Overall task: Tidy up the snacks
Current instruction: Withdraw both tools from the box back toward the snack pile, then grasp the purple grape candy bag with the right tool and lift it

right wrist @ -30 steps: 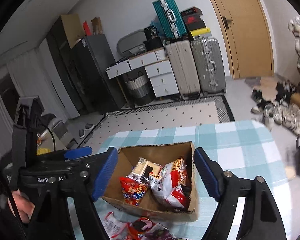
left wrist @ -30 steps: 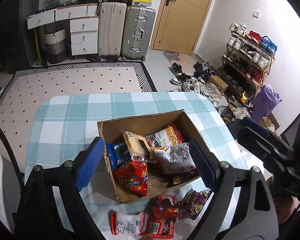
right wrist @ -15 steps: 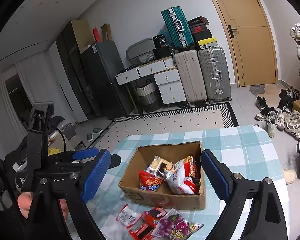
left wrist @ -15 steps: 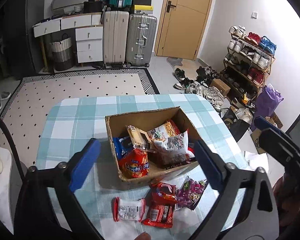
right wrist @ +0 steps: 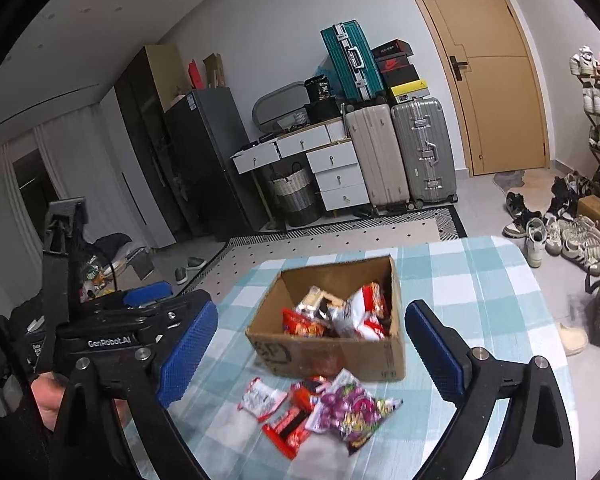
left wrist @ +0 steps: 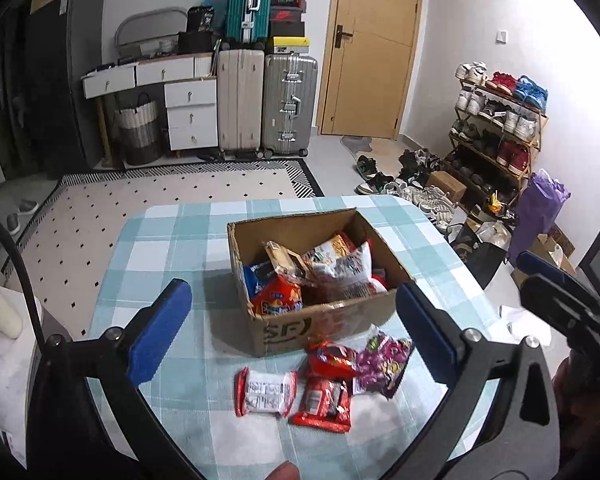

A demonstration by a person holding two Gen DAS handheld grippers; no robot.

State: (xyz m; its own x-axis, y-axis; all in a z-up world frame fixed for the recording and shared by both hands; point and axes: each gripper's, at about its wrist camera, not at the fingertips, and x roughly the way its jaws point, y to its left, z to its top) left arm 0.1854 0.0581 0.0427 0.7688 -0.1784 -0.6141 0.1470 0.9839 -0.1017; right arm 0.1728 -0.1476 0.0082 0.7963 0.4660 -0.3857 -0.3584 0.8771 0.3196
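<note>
An open cardboard box (left wrist: pixel 340 320) (right wrist: pixel 376 354) holding several snack packets stands mid-table on the blue checked cloth (left wrist: pixel 172 240) (right wrist: pixel 480 280). In front of it lie loose packets: a white-and-red one (left wrist: pixel 266 392) (right wrist: pixel 260 396), red ones (left wrist: pixel 324 398) (right wrist: pixel 286 428) and a purple one (left wrist: pixel 382 364) (right wrist: pixel 350 410). My left gripper (left wrist: pixel 292 334) is open and empty, held above the table on the near side of the box. My right gripper (right wrist: pixel 310 354) is open and empty, also raised and back from the box. Each gripper shows in the other's view, the right one (left wrist: pixel 560 308) and the left one (right wrist: pixel 112 332).
Beyond the table are a patterned rug (left wrist: pixel 160 196), suitcases (left wrist: pixel 268 104), white drawers (left wrist: pixel 188 112), a door (left wrist: pixel 372 48) and a shoe rack (left wrist: pixel 496 120) with shoes on the floor. A white bottle (left wrist: pixel 0 308) stands at the left.
Both grippers have pulled back and up from the box, so the box looks smaller and the loose packets in front of it have come fully into view. Both stayed open.
</note>
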